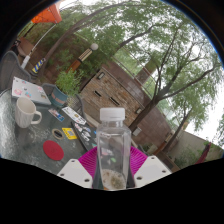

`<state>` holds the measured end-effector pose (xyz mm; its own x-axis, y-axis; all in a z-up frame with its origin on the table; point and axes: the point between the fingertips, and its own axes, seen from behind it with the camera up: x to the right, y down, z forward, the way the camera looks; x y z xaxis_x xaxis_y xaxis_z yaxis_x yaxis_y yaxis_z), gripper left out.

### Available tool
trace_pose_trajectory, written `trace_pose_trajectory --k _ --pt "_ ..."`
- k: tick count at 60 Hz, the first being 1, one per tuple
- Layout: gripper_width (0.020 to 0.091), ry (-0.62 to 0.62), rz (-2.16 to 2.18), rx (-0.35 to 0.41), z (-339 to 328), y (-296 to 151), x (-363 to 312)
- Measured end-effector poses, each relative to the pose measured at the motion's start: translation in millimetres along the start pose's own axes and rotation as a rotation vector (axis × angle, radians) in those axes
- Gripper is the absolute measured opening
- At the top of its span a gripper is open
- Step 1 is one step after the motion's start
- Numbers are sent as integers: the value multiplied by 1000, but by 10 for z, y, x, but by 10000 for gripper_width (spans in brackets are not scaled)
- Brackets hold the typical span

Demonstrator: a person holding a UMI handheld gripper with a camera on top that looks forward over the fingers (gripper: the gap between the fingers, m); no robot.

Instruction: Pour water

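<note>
While the gripper [112,170] points out across an outdoor table [20,135], a clear plastic bottle [112,150] with a white cap stands upright between its two fingers. Magenta pads [90,160] sit tight against both sides of bottle, so gripper is clenched on it. Bottle body is see-through, with something pale and speckled showing near its base; cannot tell how much water is inside. White finger bodies flare out below on either side.

Off to the fingers' left, on the table: white mug [26,112] with handle facing the bottle, well apart from it. Beyond mug, a flat white card or booklet [30,92] with pink marks. Nearer, a small red round item [53,150] and a small yellow item [68,133], both left of bottle, near but not touching. A potted green plant [68,80] stands further back.

Behind it all, wooden building [120,90], trees [160,45], bright sky. Orange-red object [47,14] far beyond the mug, unclear what.
</note>
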<state>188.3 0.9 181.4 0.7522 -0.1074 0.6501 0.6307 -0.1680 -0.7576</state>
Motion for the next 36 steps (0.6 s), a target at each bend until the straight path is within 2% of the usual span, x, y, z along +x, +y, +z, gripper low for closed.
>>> trace_pose_trajectory --k 10,25,36 --pt "413 37 -555 47 247 -662 -370" --pt "413 15 -1096 133 461 -992 -1161" --pt "413 122 -1480 236 291 -1375 -1460"
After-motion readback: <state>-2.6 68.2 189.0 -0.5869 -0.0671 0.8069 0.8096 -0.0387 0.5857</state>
